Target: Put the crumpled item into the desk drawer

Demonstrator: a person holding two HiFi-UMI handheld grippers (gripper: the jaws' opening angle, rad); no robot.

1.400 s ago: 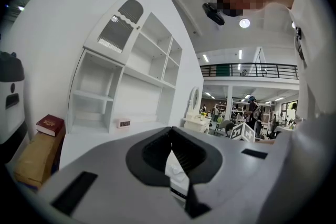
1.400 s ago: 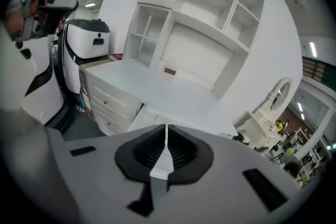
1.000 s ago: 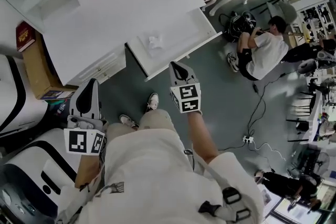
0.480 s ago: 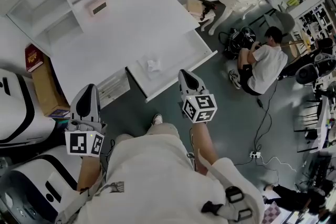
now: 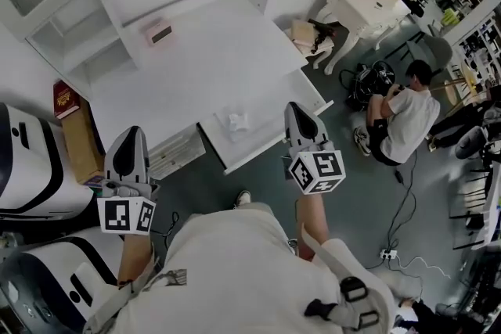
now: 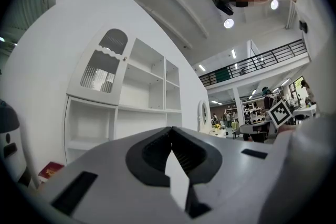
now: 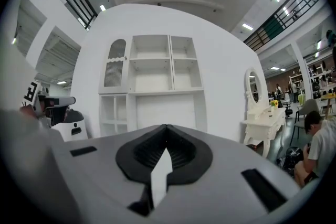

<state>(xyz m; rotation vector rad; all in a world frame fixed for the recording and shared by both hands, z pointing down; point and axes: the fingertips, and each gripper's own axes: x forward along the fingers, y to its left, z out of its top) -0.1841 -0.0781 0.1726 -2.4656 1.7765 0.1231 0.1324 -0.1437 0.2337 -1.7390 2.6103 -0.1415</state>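
A small crumpled white item (image 5: 235, 121) lies in what looks like the pulled-out drawer (image 5: 270, 143) of the white desk (image 5: 196, 59). In the head view my right gripper (image 5: 295, 107) is shut and empty, held just right of the drawer's front corner, apart from the item. My left gripper (image 5: 133, 131) is also shut and empty, over the floor to the left of the drawer. The left gripper view shows the left gripper (image 6: 170, 132) with its jaws met, aimed level at the shelf unit (image 6: 131, 107). The right gripper (image 7: 166, 128) looks the same way, facing the shelf unit (image 7: 152, 81).
A small pink box (image 5: 160, 33) sits on the desk top. A red book (image 5: 64, 99) lies on a brown box at the left, beside white robots (image 5: 31, 160). A person (image 5: 407, 117) sits on the floor at the right, near a white dressing table (image 5: 364, 0). A cable with a power strip (image 5: 387, 253) lies on the floor.
Both grippers have risen, the right one further, and now point level. The desk and drawer sit lower in the head view. The crumpled item has stayed where it was.
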